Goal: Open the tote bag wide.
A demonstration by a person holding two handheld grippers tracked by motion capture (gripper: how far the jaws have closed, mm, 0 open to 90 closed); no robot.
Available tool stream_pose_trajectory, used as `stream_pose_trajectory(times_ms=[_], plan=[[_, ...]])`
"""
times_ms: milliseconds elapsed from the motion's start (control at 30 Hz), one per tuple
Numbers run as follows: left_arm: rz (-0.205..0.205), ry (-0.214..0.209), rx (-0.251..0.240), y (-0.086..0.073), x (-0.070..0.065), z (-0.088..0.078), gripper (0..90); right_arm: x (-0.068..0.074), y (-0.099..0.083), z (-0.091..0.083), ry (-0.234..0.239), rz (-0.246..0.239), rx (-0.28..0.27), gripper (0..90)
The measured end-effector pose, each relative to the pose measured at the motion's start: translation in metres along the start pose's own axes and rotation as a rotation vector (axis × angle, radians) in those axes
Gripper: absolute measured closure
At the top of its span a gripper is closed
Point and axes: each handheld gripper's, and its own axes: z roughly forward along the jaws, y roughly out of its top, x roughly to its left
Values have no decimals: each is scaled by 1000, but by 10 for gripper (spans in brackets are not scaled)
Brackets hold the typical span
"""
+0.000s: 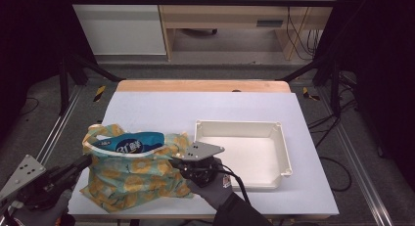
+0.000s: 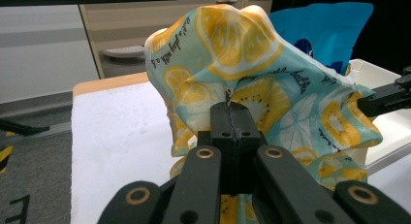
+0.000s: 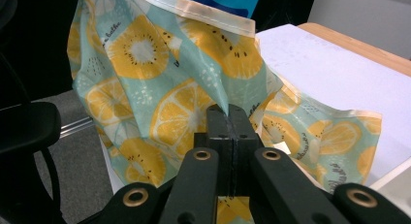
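Left hand-held gripper (image 2: 231,110) pinching the left edge of the fruit-print bag (image 1: 132,174) on the surface (image 1: 235,106). Blue packet (image 1: 131,143) inside the bag mouth. Right hand-held gripper (image 3: 228,112) clamped on the bag's right edge. White tray (image 1: 284,152) just right.

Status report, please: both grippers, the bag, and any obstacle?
Left gripper and right gripper shut on fruit-print bag. Blue packet inside. White tray beside it, no obstacle.

bag (image 1: 132,179): printed cloth, matt, creased | packet (image 1: 128,143): glossy blue plastic film | tray (image 1: 281,143): smooth white plastic | table (image 1: 161,86): wood edge, matt pale cover
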Motion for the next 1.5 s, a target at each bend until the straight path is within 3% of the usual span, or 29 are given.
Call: stream_pose_trajectory(times_ms=[300, 533, 733, 867, 1033, 1267, 1500], plan=[[-35, -11, 54, -25, 4, 3, 900, 3, -5, 6, -1, 7, 34, 900], [-61, -9, 142, -45, 7, 18, 900, 5, -14, 15, -11, 24, 76, 900], [-71, -4, 170, -58, 10, 29, 899, 9, -22, 25, -29, 40, 94, 900], [-57, 0, 198, -69, 11, 39, 899, 12, -31, 32, -52, 43, 102, 900], [-31, 7, 189, -76, 10, 41, 899, 19, -43, 37, -95, 37, 111, 900], [7, 9, 208, -82, 9, 43, 891, 21, -59, 42, -97, 91, 95, 900], [25, 30, 262, -86, 7, 49, 888, 26, -73, 51, -118, 71, 123, 898]])
